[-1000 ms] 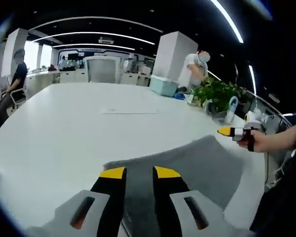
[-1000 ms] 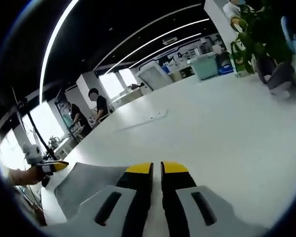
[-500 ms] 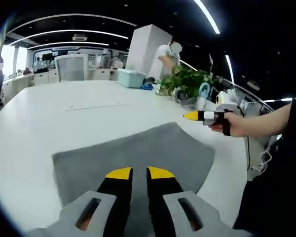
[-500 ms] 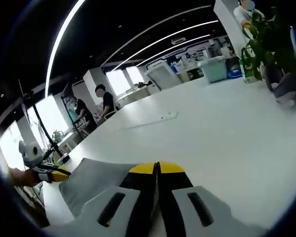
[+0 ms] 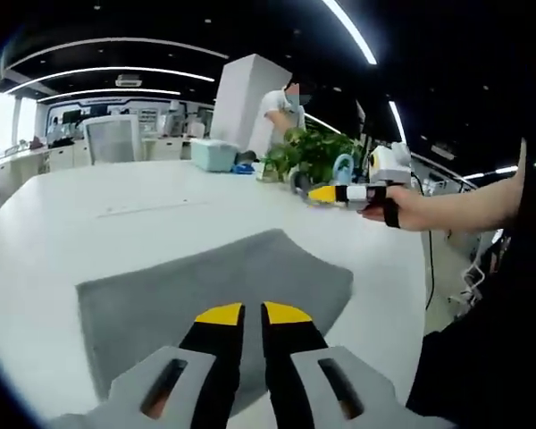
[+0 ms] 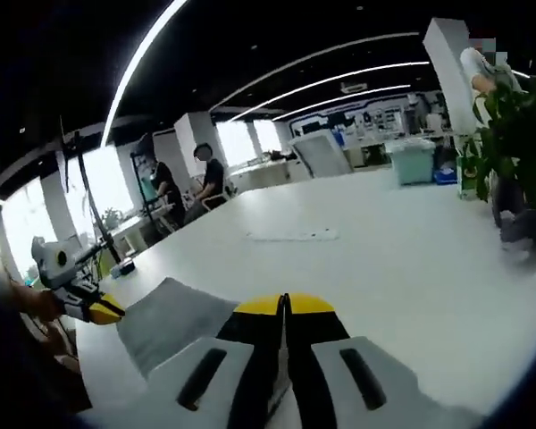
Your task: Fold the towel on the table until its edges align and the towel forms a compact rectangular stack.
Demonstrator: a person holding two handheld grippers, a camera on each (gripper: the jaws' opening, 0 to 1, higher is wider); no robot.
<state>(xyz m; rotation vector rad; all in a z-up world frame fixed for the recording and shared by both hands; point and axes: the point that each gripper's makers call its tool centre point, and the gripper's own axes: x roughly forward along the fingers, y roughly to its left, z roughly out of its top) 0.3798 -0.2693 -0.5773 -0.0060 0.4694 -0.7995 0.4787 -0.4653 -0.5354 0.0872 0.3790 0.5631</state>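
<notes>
A grey towel lies spread flat on the white table. My left gripper hovers over the towel's near edge, its yellow-tipped jaws almost together with a slim gap and nothing between them. In the right gripper view the towel lies to the left, and its corner runs under my right gripper, whose jaws touch. In the left gripper view a hand holds the right gripper in the air beyond the towel's far right corner. The left gripper sits off the towel's other end.
A potted plant and a pale blue box stand at the table's far side, near a white pillar and a standing person. A thin paper strip lies mid-table. Seated people are further back. The table edge is close on the right.
My left jaws have narrowed from a wide gap to a slim one. The right jaws have closed fully. Both views have swung, and the towel now looks flatter and more centred.
</notes>
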